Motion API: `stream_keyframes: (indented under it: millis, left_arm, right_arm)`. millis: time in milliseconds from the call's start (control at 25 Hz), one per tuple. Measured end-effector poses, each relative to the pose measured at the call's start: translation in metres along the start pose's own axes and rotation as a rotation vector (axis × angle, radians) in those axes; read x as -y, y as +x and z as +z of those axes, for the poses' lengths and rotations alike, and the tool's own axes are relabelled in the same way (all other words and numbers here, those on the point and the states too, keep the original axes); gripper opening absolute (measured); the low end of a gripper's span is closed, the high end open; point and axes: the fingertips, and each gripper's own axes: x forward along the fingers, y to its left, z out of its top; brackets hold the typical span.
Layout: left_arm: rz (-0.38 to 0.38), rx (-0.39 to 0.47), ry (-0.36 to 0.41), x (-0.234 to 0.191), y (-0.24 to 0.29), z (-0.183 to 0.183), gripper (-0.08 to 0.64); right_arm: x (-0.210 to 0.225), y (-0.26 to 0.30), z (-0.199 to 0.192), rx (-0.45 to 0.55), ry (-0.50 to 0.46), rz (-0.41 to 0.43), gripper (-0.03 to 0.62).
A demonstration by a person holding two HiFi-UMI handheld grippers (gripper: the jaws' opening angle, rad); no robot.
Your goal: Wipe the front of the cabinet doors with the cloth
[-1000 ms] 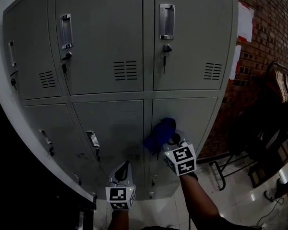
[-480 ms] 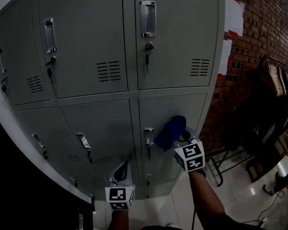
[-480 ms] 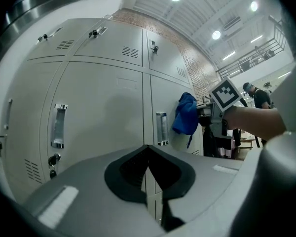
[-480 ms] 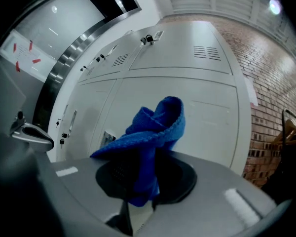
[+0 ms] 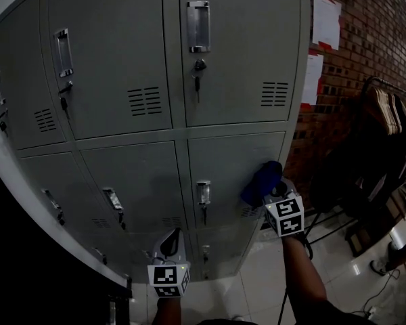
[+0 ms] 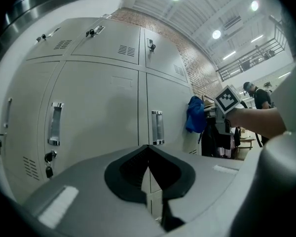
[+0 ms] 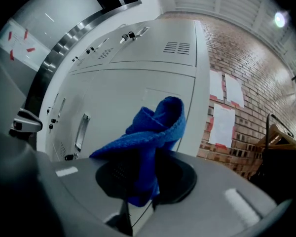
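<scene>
Right gripper point(image 7: 143, 181) pinches the blue cloth point(image 7: 155, 125), with its jaws pressed on the lower fold. In the head view we see the cloth at 4 o'clock, against the right edge of the lower right locker door point(image 5: 227, 158), at 3 o'clock from that door's handle point(image 5: 203, 193). Left gripper point(image 6: 148, 169) sits at 6 o'clock, jaws pressed together with nothing between them, held off the lockers.

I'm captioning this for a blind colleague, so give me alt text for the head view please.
The right gripper holds a blue cloth at the right edge of a lower grey cabinet door. The left gripper, shut and empty, is held lower down and to the left; a brick wall stands to the right.
</scene>
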Motion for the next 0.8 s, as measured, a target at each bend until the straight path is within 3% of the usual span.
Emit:
stream_keyframes:
  millis: [240,360,800]
  left_arm:
    - [0.014,-0.003,0.002,-0.003,-0.003,-0.002,0.017]
    - [0.015,-0.005,0.003,-0.004,-0.004,-0.002,0.017]
    - [0.012,-0.002,0.01,-0.012,-0.01,0.0,0.017]
  right_arm:
    - [0.024,-0.007,-0.012,-0.031,0.001,-0.059,0.075]
    - [0.015,-0.008,-0.007,-0.018,0.024,-0.051,0.075]
    - [-0.136,0.012,0.024,0.063,0.155,0.158,0.075]
